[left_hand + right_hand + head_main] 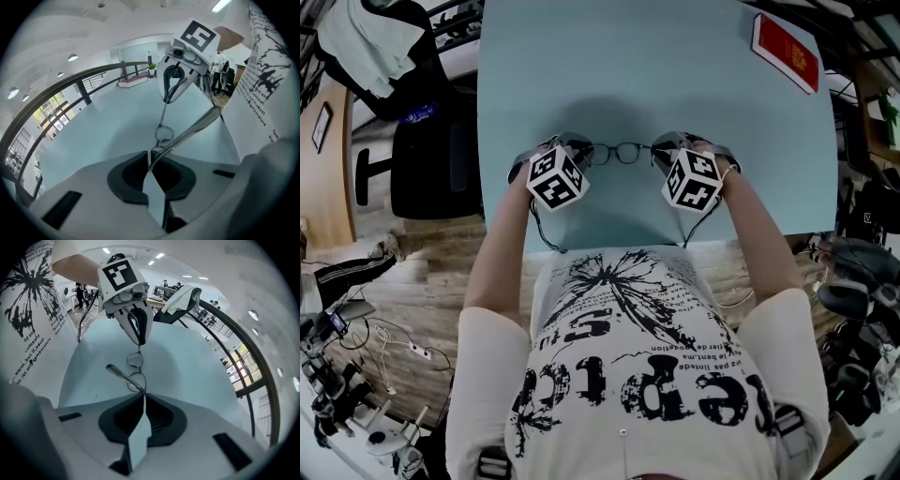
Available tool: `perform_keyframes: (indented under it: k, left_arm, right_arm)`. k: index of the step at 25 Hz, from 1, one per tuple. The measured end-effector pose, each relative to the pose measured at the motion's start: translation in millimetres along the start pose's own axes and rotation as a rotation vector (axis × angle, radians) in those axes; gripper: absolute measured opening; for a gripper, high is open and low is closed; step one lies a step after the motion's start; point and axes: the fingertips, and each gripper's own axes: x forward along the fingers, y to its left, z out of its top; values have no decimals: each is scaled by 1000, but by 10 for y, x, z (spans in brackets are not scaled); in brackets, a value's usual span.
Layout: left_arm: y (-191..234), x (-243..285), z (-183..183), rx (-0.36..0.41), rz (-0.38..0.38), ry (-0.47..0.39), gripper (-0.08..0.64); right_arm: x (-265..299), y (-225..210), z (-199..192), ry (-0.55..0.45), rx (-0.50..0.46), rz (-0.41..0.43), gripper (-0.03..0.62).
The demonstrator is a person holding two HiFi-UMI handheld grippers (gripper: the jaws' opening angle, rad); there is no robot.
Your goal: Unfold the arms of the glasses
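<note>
The glasses (626, 152) are in the middle, over the light blue table (581, 56). They hang between the two tongs. I cannot tell if they touch the table.

The left gripper (584, 151) is closed tight on the left end of the glasses. In the left gripper view, the left gripper's (151, 157) jaws pinch the thin metal right where the arm meets the frame. The arm (197, 125) on this side sticks out from there, toward the person's white shirt (267, 93). The round lenses (164, 134) sit just past the jaws, and the right gripper (168, 99) is at the far end.

The right gripper (662, 150) is closed tight on the right end of the glasses. In the right gripper view, the right gripper's (141, 392) jaws pinch the frame beside the near lens (136, 380). The arm (119, 372) on this side also sticks out toward the shirt. The left gripper (139, 341) holds the other end.

A red flat thing (786, 49) lies on the far right corner of the table, well away from the glasses. A black chair (431, 159) stands beside the table on the left.
</note>
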Motion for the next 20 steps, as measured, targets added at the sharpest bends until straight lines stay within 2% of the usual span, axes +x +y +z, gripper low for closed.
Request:
perform_keyframes:
  k: [13,16,20]
  left_arm:
    - [10,44,44,-26,23,22,44]
    - [-22,14,62,-48,19,4,111]
    - [-101,-84,34,-69,51,-16,117]
  right_arm:
    - [11,-30,31,-3,39,-14,30]
    - [6,-31,58,-20,66,-24,89]
    - [-41,32,73,-47,97,-47,120]
